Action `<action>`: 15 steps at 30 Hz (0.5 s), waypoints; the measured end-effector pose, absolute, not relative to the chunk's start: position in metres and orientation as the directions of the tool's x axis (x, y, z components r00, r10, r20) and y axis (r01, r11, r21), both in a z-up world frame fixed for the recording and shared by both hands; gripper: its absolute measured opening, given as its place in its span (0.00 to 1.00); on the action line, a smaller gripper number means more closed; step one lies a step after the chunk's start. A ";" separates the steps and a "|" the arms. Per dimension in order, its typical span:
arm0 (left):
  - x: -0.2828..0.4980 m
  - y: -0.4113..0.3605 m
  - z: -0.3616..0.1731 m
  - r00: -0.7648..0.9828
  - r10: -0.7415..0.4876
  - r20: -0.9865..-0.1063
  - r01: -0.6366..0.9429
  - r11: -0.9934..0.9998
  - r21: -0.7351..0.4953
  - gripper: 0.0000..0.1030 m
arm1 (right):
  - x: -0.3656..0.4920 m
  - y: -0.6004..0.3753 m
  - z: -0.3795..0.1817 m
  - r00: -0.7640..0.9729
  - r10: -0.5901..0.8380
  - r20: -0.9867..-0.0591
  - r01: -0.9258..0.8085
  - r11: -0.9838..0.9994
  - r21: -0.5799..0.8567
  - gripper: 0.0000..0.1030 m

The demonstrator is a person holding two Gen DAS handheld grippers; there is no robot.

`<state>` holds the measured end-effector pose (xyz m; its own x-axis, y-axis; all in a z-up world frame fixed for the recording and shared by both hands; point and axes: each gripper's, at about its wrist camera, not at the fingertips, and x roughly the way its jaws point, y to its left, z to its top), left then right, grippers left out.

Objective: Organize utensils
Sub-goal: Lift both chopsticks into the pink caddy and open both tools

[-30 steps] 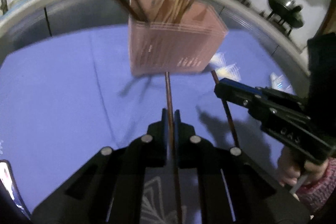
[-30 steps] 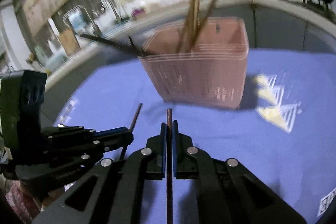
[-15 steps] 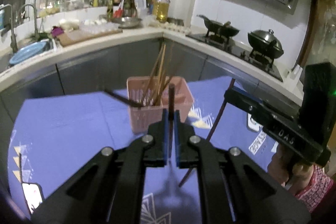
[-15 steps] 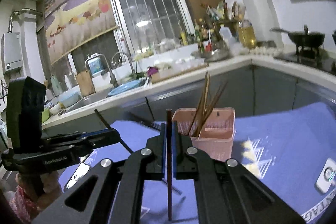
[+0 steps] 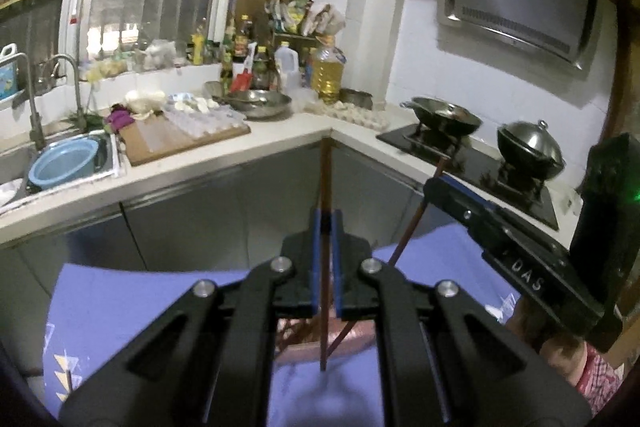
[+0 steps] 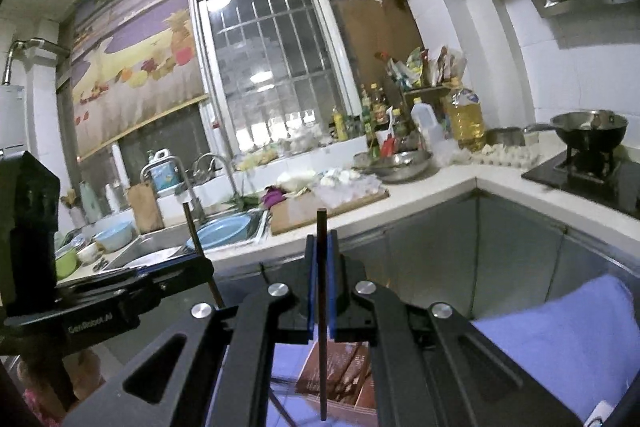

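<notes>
Two dark chopsticks, one per gripper. Left chopstick (image 5: pixel 325 183) stands upright, clamped in the closed left gripper (image 5: pixel 325 227), lower tip over the pink basket (image 5: pixel 320 345), which is partly hidden below the fingers. Right chopstick (image 6: pixel 321 267) also upright, pinched by the closed right gripper (image 6: pixel 320 251), lower tip above the basket (image 6: pixel 344 375). Basket sits on a blue tablecloth (image 6: pixel 560 339). Far: white counter (image 5: pixel 192 163), sink with blue bowl (image 5: pixel 64 163), wok (image 5: pixel 444 115) on the stove at right.

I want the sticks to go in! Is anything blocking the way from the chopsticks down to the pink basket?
Nothing visible blocks them. Each claw's chopstick hangs upright over the pink basket, which already holds sticks.
</notes>
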<state>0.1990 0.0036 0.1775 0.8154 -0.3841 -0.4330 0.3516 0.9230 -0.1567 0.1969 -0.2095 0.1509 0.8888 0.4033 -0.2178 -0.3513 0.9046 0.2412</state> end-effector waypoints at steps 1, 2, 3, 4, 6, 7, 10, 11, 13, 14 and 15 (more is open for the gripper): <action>0.205 0.003 0.178 0.818 -0.380 -0.433 0.347 0.925 -0.155 0.04 | 0.203 -0.208 0.151 0.891 0.398 -0.218 -0.348 0.908 0.233 0.05; 0.211 0.002 0.178 0.819 -0.374 -0.435 0.342 0.927 -0.152 0.04 | 0.210 -0.206 0.150 0.893 0.392 -0.220 -0.345 0.911 0.224 0.05; 0.218 0.001 0.176 0.819 -0.367 -0.440 0.337 0.930 -0.148 0.04 | 0.214 -0.205 0.148 0.895 0.388 -0.221 -0.343 0.914 0.215 0.05; 0.224 0.000 0.173 0.818 -0.364 -0.446 0.335 0.931 -0.146 0.04 | 0.219 -0.204 0.147 0.895 0.386 -0.222 -0.343 0.916 0.209 0.05; 0.233 -0.001 0.165 0.811 -0.361 -0.460 0.333 0.932 -0.145 0.04 | 0.227 -0.202 0.141 0.897 0.379 -0.226 -0.340 0.920 0.193 0.05; 0.237 -0.002 0.161 0.806 -0.361 -0.468 0.334 0.932 -0.144 0.04 | 0.230 -0.201 0.136 0.897 0.378 -0.230 -0.340 0.921 0.189 0.05; 0.247 -0.008 0.140 0.786 -0.361 -0.502 0.335 0.931 -0.143 0.04 | 0.239 -0.200 0.115 0.886 0.382 -0.261 -0.339 0.920 0.197 0.05; 0.250 -0.009 0.133 0.777 -0.362 -0.514 0.338 0.930 -0.145 0.04 | 0.242 -0.200 0.108 0.882 0.381 -0.275 -0.336 0.921 0.200 0.05; 0.253 -0.013 0.119 0.765 -0.358 -0.536 0.336 0.931 -0.142 0.04 | 0.248 -0.200 0.088 0.872 0.379 -0.310 -0.327 0.922 0.209 0.05; 0.255 -0.016 0.110 0.756 -0.352 -0.551 0.333 0.933 -0.138 0.05 | 0.250 -0.199 0.080 0.867 0.381 -0.322 -0.325 0.921 0.214 0.05; 0.257 -0.018 0.104 0.749 -0.345 -0.566 0.329 0.935 -0.134 0.05 | 0.251 -0.199 0.072 0.860 0.387 -0.333 -0.327 0.919 0.223 0.05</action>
